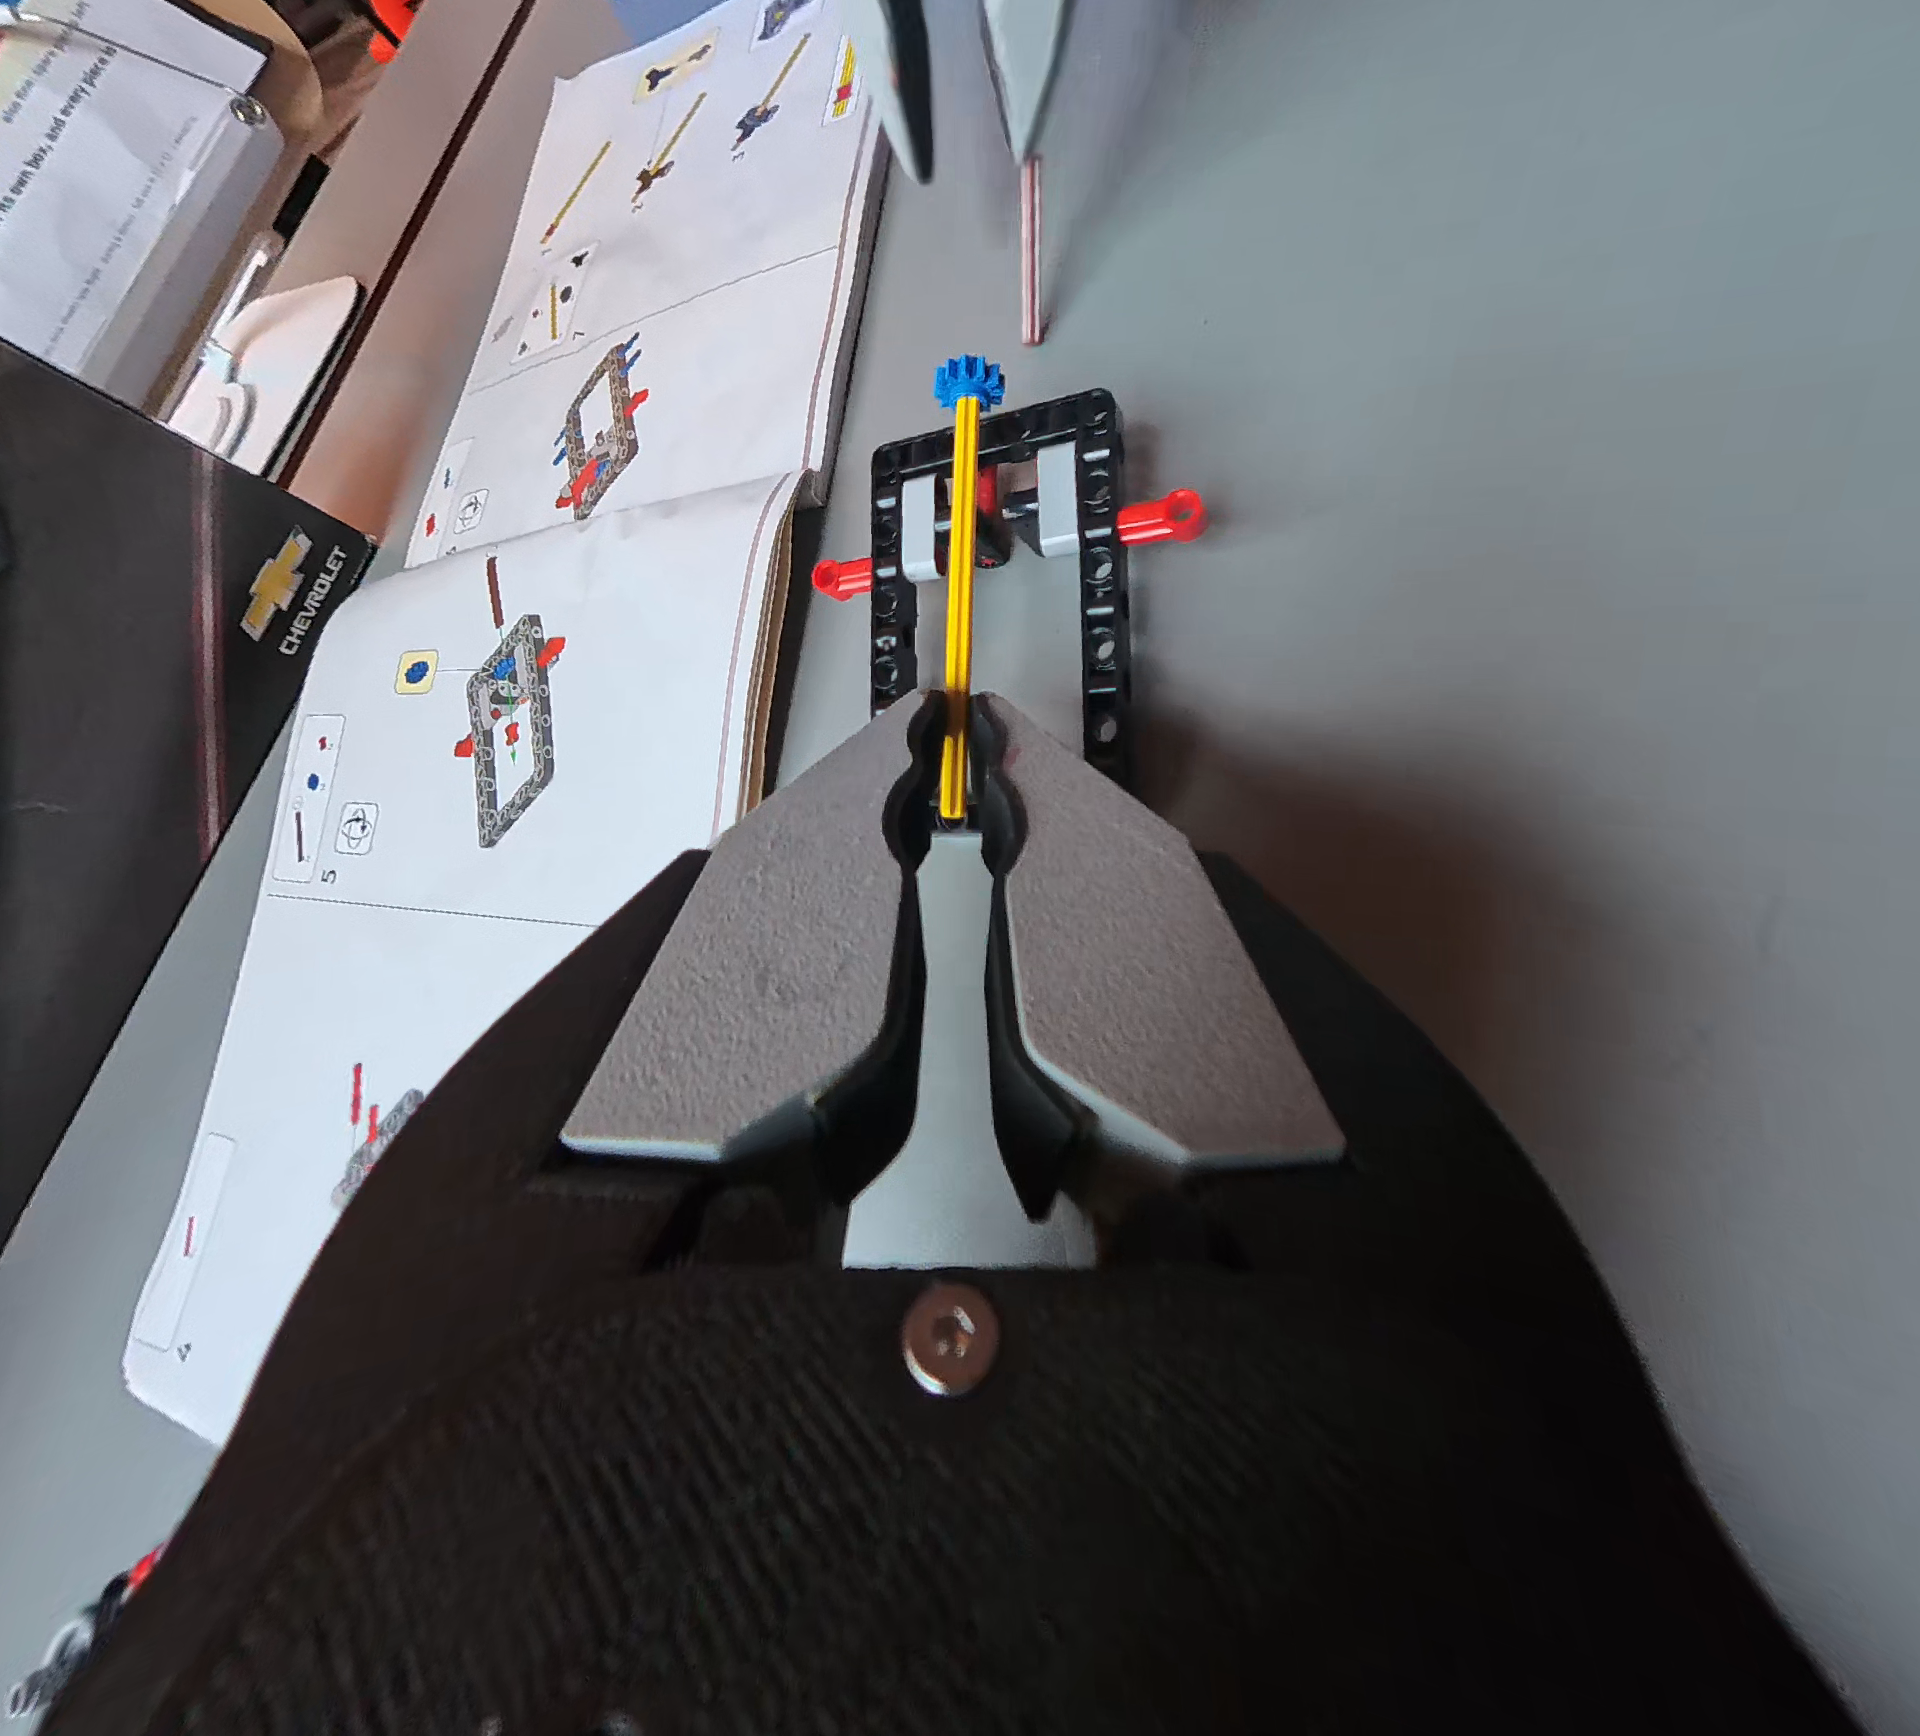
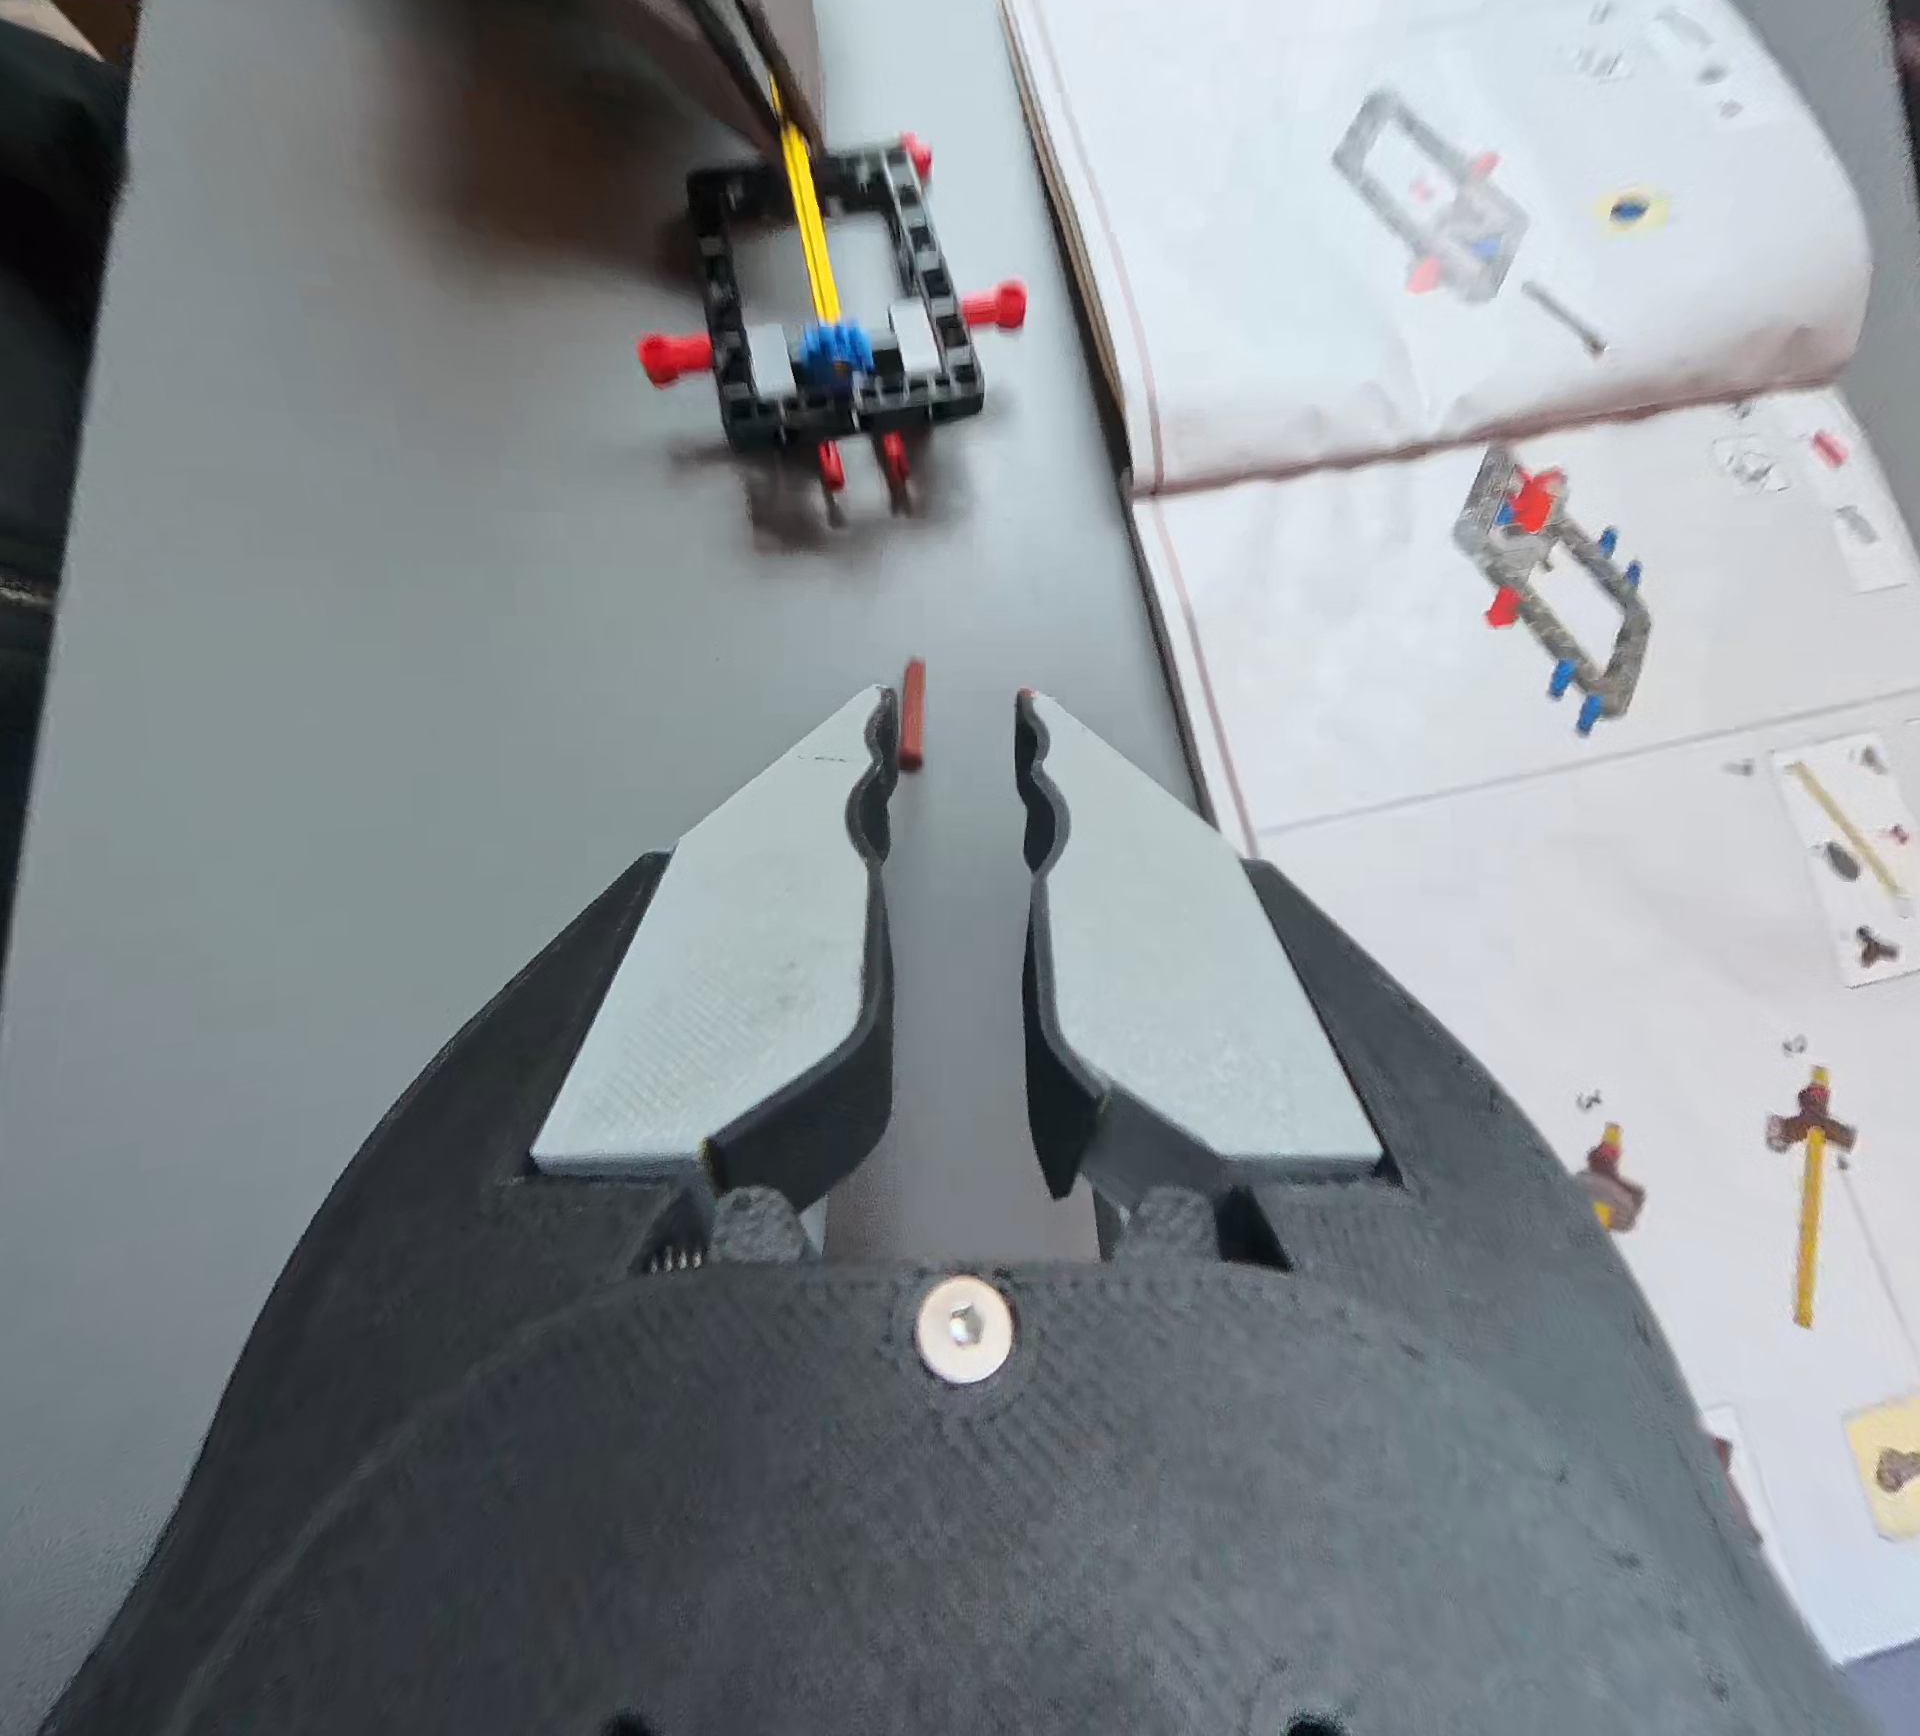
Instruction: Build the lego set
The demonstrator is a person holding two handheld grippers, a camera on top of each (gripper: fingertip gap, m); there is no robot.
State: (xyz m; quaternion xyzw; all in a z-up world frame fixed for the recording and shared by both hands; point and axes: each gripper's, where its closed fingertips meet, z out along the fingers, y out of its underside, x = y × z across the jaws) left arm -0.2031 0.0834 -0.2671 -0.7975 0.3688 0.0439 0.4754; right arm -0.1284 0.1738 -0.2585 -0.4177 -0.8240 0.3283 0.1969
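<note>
- Left wrist view: left gripper (image 1: 954, 756) is clamped on the near end of a yellow axle (image 1: 962, 585), its two grey fingers (image 1: 790, 938) pressed close around it.
- The axle runs forward over a black frame (image 1: 1099, 543) lying flat on the grey table (image 1: 1507, 336), with a blue gear (image 1: 968, 382) on its far end, at the frame's far bar.
- Red pins (image 1: 1162, 516) stick out from both long sides of the frame; grey blocks sit inside it near the far end.
- A brown-red axle (image 1: 1031, 252) lies on the table beyond the frame, just under the tips of the right gripper (image 1: 971, 159), which reaches in from the top.
- An open instruction booklet (image 1: 644, 356) lies just left of the frame; a black box (image 1: 156, 647) lies farther left.
- Right wrist view: the right gripper (image 2: 954, 699) is spread narrowly and holds nothing.
- The brown-red axle (image 2: 913, 715) lies on the table (image 2: 364, 543) between the fingertips, close beside the left one; whether it touches it I cannot tell.
- Farther off sits the frame (image 2: 727, 315), blurred, with the yellow axle (image 2: 808, 232) across it and the left gripper's tip (image 2: 774, 97) at its far end.
- The booklet (image 2: 1403, 439) fills the right side.
</note>
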